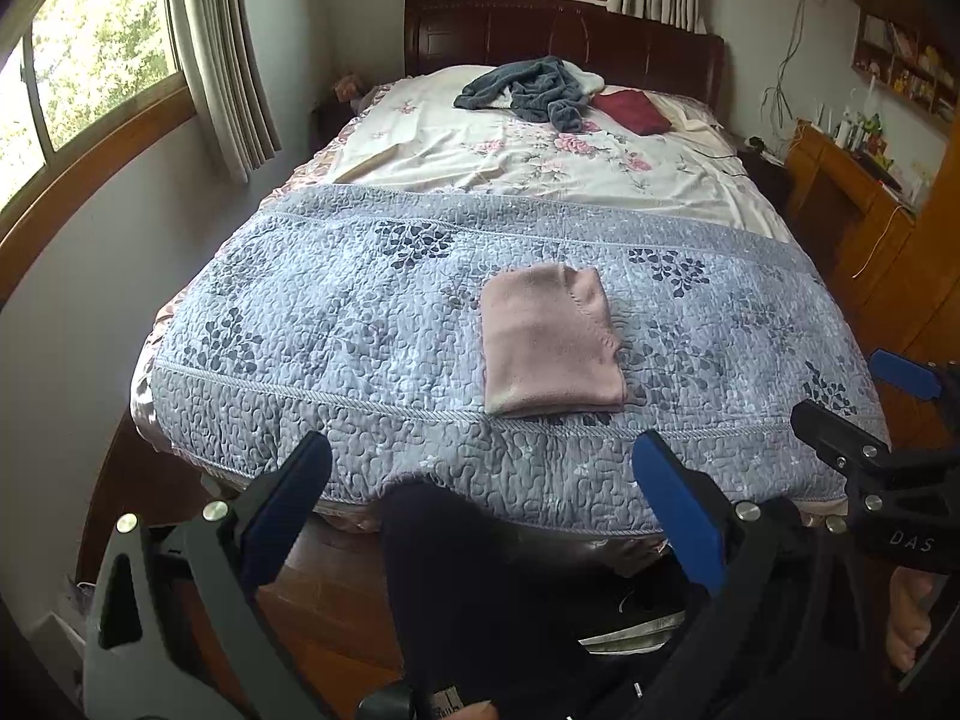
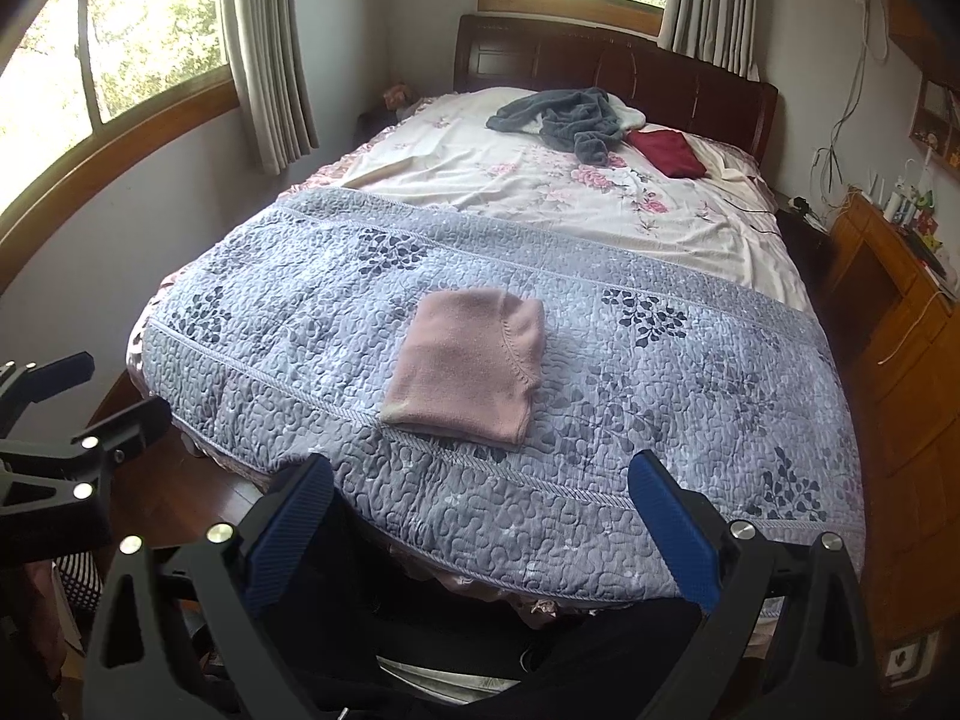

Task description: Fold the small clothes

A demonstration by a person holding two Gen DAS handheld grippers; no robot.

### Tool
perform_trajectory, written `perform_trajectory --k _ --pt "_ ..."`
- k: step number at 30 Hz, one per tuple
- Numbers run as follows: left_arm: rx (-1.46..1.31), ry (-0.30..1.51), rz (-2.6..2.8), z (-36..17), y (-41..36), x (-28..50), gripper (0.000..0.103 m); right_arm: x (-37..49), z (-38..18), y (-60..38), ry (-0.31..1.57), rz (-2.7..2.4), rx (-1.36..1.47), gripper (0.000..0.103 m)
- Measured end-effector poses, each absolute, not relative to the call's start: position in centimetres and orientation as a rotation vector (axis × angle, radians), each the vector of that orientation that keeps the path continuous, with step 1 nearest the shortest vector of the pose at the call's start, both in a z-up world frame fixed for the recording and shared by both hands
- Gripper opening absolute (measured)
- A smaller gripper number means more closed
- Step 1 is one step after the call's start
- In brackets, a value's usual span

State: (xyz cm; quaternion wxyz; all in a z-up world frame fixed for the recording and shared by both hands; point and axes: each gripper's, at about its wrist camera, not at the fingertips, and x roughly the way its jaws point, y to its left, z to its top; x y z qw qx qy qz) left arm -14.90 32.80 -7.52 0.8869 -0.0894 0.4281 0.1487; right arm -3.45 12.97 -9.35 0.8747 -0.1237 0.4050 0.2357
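The left tongs [image 1: 480, 480] stand wide apart and hold nothing, their two blue-padded fingers [image 1: 288, 504] hanging over the foot edge of the bed with a dark trouser leg [image 1: 456, 570] below and between them. The right tongs [image 2: 480, 486] are likewise spread wide and empty, poised over the same edge; in the left wrist view they also show at the far right as a black frame with one blue pad. Beyond both pairs, a single pink garment [image 1: 549, 339] lies folded into a neat, roughly square packet on the grey-blue quilted bedspread [image 1: 336, 312], which covers the near half of the bed; the garment sits near the foot, apart from both tongs and touched by neither. Farther up, the bed is covered by a cream floral sheet [image 1: 516, 156]. On it, close to the dark wooden headboard [image 1: 564, 30], lie two more pieces of cloth: one crumpled grey-blue garment [image 1: 531, 90] and, just beside it to the right, one folded dark red item [image 1: 633, 111]. That makes three cloth pieces on the bed in all. Two windows with curtains are in view, one on the left wall [image 1: 90, 60] and one above the headboard. A wooden cabinet [image 1: 840, 192] stands along the right wall, small things crowded on its top, too small to tell apart.
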Motion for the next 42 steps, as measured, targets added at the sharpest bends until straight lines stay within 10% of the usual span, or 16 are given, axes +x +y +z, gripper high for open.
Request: perform_trajectory --k 42 --pt "-0.169 0.912 0.32 -8.2 32.9 -14.5 0.1 -3.4 -9.3 13.1 0.805 0.485 -0.272 0.099"
